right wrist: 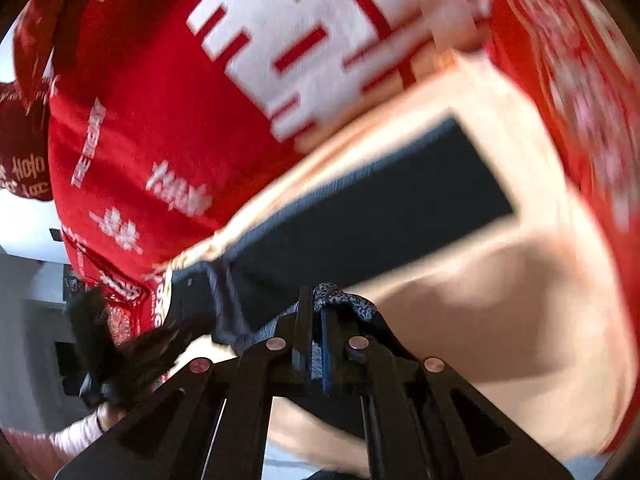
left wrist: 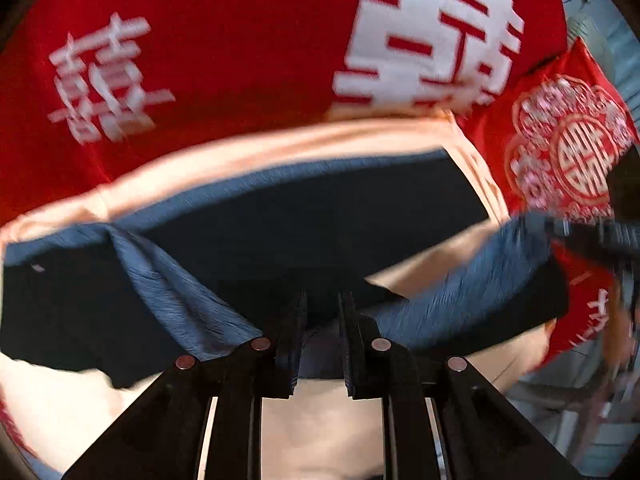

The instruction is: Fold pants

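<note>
Dark blue pants lie on a peach sheet, partly lifted at the near edge. My left gripper has its fingers a narrow gap apart over the waistband fabric; fabric lies between them. My right gripper is shut on a bunched edge of the pants, which stretch away toward the far right. The right gripper also shows in the left wrist view at the right, holding the pants' edge. The left gripper shows blurred at the lower left of the right wrist view.
A red quilt with large white characters lies behind the pants. A red patterned pillow lies at the right. The peach sheet spreads to the right of the pants. A person's sleeve shows at lower left.
</note>
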A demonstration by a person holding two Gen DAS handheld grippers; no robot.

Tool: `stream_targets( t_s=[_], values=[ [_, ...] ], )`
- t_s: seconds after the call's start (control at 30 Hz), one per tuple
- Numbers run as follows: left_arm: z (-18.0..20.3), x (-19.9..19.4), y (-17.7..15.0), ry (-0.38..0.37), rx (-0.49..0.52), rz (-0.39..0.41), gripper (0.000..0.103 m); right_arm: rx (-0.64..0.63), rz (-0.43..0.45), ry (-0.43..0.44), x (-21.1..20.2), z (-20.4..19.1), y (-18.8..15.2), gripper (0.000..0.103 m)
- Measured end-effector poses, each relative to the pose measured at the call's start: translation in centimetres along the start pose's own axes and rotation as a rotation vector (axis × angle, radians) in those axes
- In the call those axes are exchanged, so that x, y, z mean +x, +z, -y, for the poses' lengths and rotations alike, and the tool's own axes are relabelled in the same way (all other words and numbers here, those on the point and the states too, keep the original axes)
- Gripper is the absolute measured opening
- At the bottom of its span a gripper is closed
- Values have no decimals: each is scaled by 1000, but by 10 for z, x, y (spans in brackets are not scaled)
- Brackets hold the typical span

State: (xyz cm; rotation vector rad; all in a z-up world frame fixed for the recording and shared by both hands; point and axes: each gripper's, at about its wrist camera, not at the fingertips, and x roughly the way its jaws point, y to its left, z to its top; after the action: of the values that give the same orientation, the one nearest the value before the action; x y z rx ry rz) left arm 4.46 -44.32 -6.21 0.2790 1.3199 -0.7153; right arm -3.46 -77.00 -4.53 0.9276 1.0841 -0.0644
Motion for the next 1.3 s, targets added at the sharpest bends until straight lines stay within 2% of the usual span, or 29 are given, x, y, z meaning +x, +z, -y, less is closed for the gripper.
stream_targets(
  t_s=[0.07, 0.1, 0.13, 0.2, 0.3, 0.47, 0.5, 0.53, 0.6, 0.63, 0.7, 0.77, 0.83, 0.9, 1.03, 1.07, 1.1, 1.13, 1.2, 1.3],
  values=[
    [-12, -7, 6, 47, -29, 32, 88, -36, -2, -22, 8, 4, 39, 3],
    [-16, -9, 7, 69, -52, 58, 92, -39, -4, -25, 11, 6, 49, 3],
    [-19, -8, 8, 88, -73, 79, 92, -44, -8, -26, 14, 11, 58, 3],
    [-25, 9, 13, 115, -106, 39, 92, -72, -20, -56, 26, 20, 75, 3],
    [-33, 38, 16, 196, -138, 0, 92, -96, -37, -123, 55, 27, 102, 3],
    [-45, 77, 27, 263, -177, -36, 92, -77, -51, -209, 74, 53, 130, 11],
    [-46, 84, 29, 281, -171, -42, 92, -88, -71, -232, 77, 54, 132, 30],
    [-46, 92, 30, 303, -163, -55, 92, -92, -84, -241, 76, 54, 132, 58],
    [-48, 105, 34, 311, -160, -76, 92, -109, -56, -271, 67, 49, 127, 79],
    [-49, 108, 35, 322, -161, -81, 92, -133, -18, -277, 55, 43, 122, 79],
    [-52, 111, 38, 329, -171, -88, 92, -157, 1, -274, 41, 37, 112, 79],
    [-53, 111, 41, 335, -178, -82, 92, -168, 4, -320, 33, 37, 93, 78],
    [-57, 111, 44, 351, -181, -82, 92, -134, -38, -380, 36, 48, 77, 63],
    [-61, 114, 45, 355, -190, -87, 92, -49, -97, -383, 42, 67, 55, 58],
    [-66, 122, 44, 368, -192, -101, 92, 63, -137, -392, 54, 92, 21, 56],
    [-66, 125, 43, 373, -189, -106, 92, 90, -135, -382, 56, 98, 18, 52],
    [-65, 126, 43, 374, -188, -107, 92, 116, -125, -377, 58, 103, 18, 41],
    [-66, 128, 43, 373, -189, -106, 92, 133, -102, -375, 59, 107, 21, 38],
    [-67, 131, 43, 379, -184, -111, 92, 110, -53, -342, 58, 108, 32, 37],
    [-69, 131, 46, 390, -185, -107, 92, 61, -8, -346, 48, 100, 36, 38]
  ],
)
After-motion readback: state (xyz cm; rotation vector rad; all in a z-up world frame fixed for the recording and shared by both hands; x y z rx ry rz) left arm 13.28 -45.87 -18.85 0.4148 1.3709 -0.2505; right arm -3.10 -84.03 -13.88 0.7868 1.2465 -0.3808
